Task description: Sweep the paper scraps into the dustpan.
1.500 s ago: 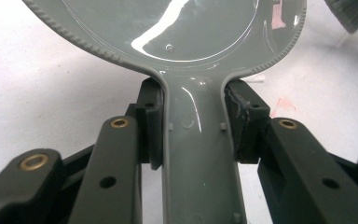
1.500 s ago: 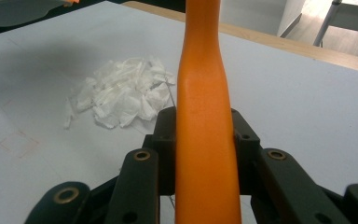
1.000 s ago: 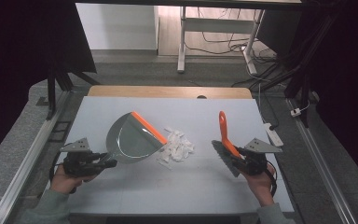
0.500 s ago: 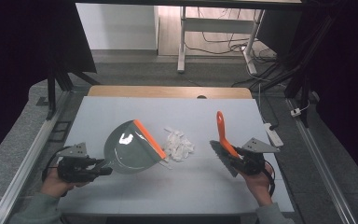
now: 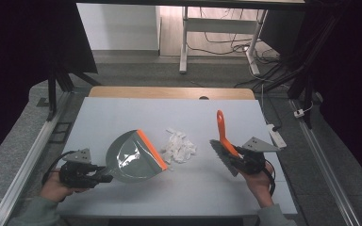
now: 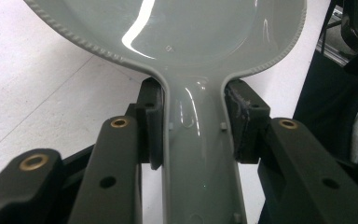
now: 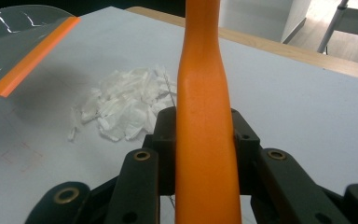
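A grey dustpan (image 5: 132, 157) with an orange lip sits at the left of the table, its mouth turned toward a pile of white paper scraps (image 5: 179, 147) in the middle. My left gripper (image 5: 99, 178) is shut on the dustpan's grey handle (image 6: 196, 154). An orange-handled brush (image 5: 222, 136) with dark bristles is held to the right of the scraps, handle pointing away from me. My right gripper (image 5: 238, 160) is shut on the brush handle (image 7: 205, 121). The right gripper view has the scraps (image 7: 126, 102) and the dustpan's orange lip (image 7: 32, 53) off to its left.
The pale grey table top (image 5: 169, 117) has a wooden strip (image 5: 169, 92) along its far edge. Metal rails run along both sides. A white power strip (image 5: 275, 136) lies off the right edge. Table legs and cables stand on the floor beyond.
My left gripper has drawn the dustpan back toward me and to the left, lowering it beside the scraps. The right gripper and brush have hardly moved.
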### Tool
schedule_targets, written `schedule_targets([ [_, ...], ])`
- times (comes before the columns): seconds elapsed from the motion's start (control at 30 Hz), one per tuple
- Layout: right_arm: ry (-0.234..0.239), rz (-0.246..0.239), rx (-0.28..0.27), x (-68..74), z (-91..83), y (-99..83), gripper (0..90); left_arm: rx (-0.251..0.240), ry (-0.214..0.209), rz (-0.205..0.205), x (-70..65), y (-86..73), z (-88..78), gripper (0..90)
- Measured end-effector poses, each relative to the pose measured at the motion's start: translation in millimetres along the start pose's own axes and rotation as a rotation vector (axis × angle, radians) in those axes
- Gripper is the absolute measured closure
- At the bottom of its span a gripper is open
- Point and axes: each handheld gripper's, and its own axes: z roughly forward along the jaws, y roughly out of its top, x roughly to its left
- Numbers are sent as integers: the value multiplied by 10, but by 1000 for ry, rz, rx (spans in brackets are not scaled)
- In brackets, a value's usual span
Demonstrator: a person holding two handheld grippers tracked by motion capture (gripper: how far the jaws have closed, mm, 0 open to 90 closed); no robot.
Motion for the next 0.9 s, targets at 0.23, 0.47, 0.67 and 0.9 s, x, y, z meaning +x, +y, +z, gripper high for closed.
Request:
schedule_targets([
  [0.23,14,6,4,24,163,94,703,28,14,-24,5,-9,27,610],
  [0.47,23,20,-1,62,325,197,702,63,21,-35,15,16,97,610],
  [0.67,10,17,12,99,525,306,703,86,27,-45,25,29,145,609],
  [0.9,11,27,22,122,714,382,702,109,6,-22,9,27,169,609],
])
